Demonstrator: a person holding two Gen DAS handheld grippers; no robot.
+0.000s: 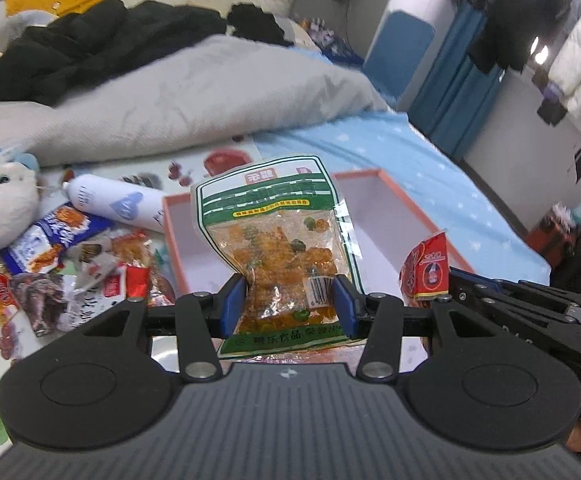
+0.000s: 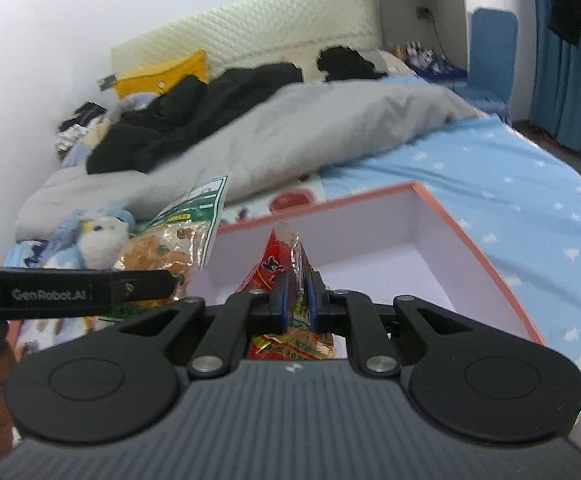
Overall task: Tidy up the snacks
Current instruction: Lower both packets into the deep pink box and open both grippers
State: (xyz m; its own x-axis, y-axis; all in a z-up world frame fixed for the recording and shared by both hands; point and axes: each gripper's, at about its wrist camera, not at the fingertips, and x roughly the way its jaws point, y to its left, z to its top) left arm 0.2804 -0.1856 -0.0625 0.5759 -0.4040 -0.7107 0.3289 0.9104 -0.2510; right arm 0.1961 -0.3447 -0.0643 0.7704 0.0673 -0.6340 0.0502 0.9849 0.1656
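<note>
Two snack packets gripped over the box

Both grippers are carrying snacks. The left gripper [image 1: 288,304] is clamping a green-topped packet [image 1: 278,248] upright, with the pink-rimmed box [image 1: 418,200] at its one o'clock. The right gripper [image 2: 296,300] is pinching a red packet [image 2: 280,264] above that box [image 2: 470,240]. More loose snacks [image 1: 58,268] are lying at the left gripper's nine o'clock.

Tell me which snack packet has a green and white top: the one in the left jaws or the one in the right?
The packet in the left gripper: the green-topped packet with orange pieces inside. The right gripper holds a red packet.
</note>
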